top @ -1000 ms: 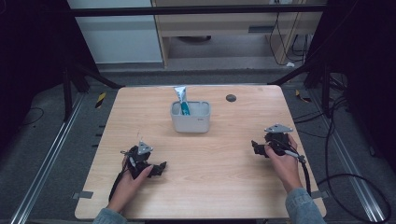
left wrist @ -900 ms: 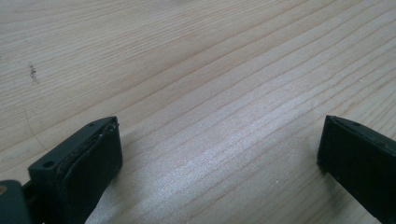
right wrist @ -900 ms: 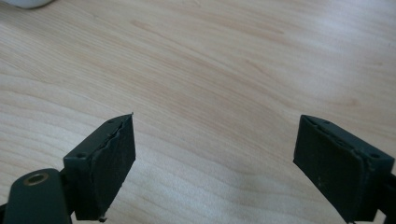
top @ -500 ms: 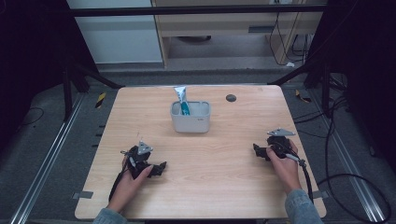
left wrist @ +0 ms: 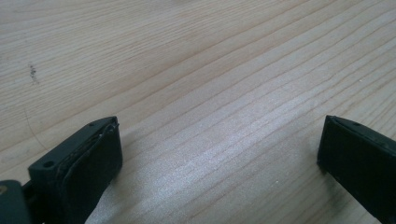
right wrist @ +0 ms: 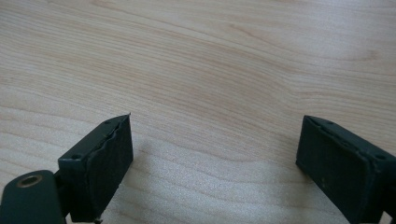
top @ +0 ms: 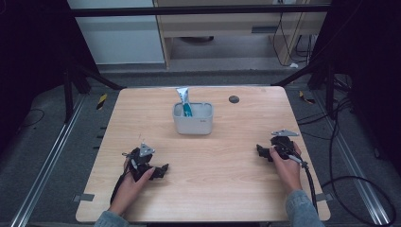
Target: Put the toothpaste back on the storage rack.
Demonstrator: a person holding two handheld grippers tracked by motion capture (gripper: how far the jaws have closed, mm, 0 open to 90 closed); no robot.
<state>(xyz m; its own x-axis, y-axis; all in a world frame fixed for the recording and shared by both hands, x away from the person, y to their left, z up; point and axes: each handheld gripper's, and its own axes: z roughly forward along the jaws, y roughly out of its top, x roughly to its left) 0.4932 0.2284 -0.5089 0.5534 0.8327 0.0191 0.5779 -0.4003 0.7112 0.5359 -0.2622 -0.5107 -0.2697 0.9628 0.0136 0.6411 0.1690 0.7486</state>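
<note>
Wooden surface (top: pixel 222 189) w/ a grey tub (top: pixel 193 118) standing at its far-centre; tub is the landmark here. A white-and-teal tube (top: pixel 183 100) stands upright in the tub's left part, top poking above the rim. Small dark round spot (top: pixel 233 99) on the surface just right of and behind the tub.

Left claw (top: pixel 161 170) sits well in front of the tub & a bit left, held in the person's left hand (top: pixel 133 185), low on the wood. In the left gripper view this claw (left wrist: pixel 219 154) has its jaws spread wide, nothing but bare wood grain between them; holds nothing.

Right claw (top: pixel 261 152) is in front of the tub & well to its right, near the surface's right edge, in the right hand (top: pixel 287 166); cable trails back toward the person. Grey three-cornered plate on top. In the right gripper view this claw (right wrist: pixel 215 154) is also wide apart, empty, wood only in the gap.

Both claws well apart from the tub and the tube, neither touching them. Both point roughly inward, toward the surface's middle.
</note>
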